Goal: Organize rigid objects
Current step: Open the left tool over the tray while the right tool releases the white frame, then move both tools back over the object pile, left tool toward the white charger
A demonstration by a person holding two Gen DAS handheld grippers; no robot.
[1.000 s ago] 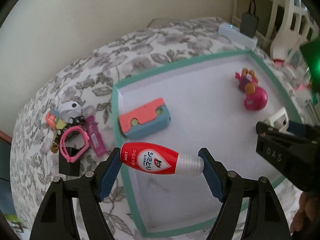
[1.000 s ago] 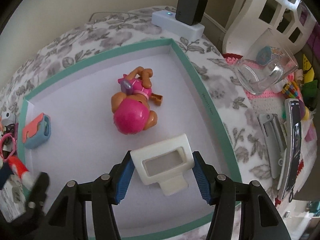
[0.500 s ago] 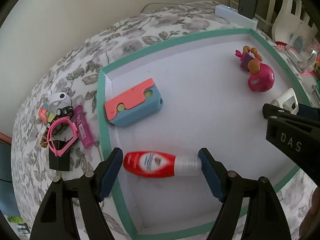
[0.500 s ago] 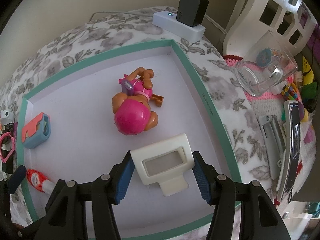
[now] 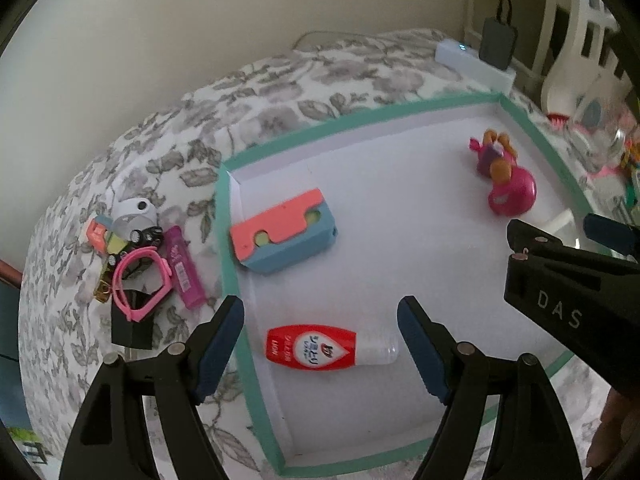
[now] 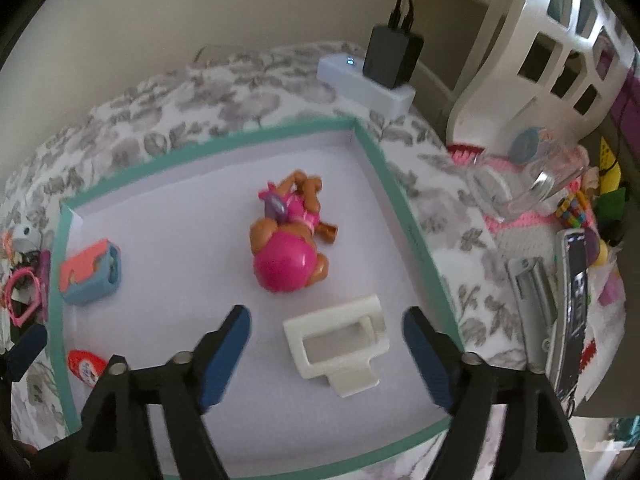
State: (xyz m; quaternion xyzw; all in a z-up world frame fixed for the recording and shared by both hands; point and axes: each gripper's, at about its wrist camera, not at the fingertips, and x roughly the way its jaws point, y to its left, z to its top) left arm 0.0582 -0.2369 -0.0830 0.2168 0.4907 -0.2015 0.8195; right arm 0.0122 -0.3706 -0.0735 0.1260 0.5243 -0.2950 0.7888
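A white tray with a green rim (image 5: pixel 228 248) (image 6: pixel 416 236) lies on the floral cloth. In it are a coral-and-blue case (image 5: pixel 282 236) (image 6: pixel 90 278), a pink-helmeted toy pup (image 5: pixel 506 184) (image 6: pixel 290 248), a red-and-white bottle (image 5: pixel 324 348) (image 6: pixel 86 366) and a white plastic frame (image 6: pixel 340 346). My left gripper (image 5: pixel 320 340) stands open above the bottle, which lies loose on the tray floor. My right gripper (image 6: pixel 326 338) has its jaws opening; the white frame lies between them, untouched by the pads.
Left of the tray sits a heap of small items: a pink watch (image 5: pixel 138 282), a purple lighter (image 5: pixel 184 268), a white gadget (image 5: pixel 134 212). Right of it lie a glass cup (image 6: pixel 532 184), a phone (image 6: pixel 576 304) and a white rack (image 6: pixel 560 40). A power strip (image 6: pixel 364 86) lies behind.
The left gripper let the bottle go; it now rests on the tray floor. The right gripper's jaws spread away from the white frame, which stays on the tray.
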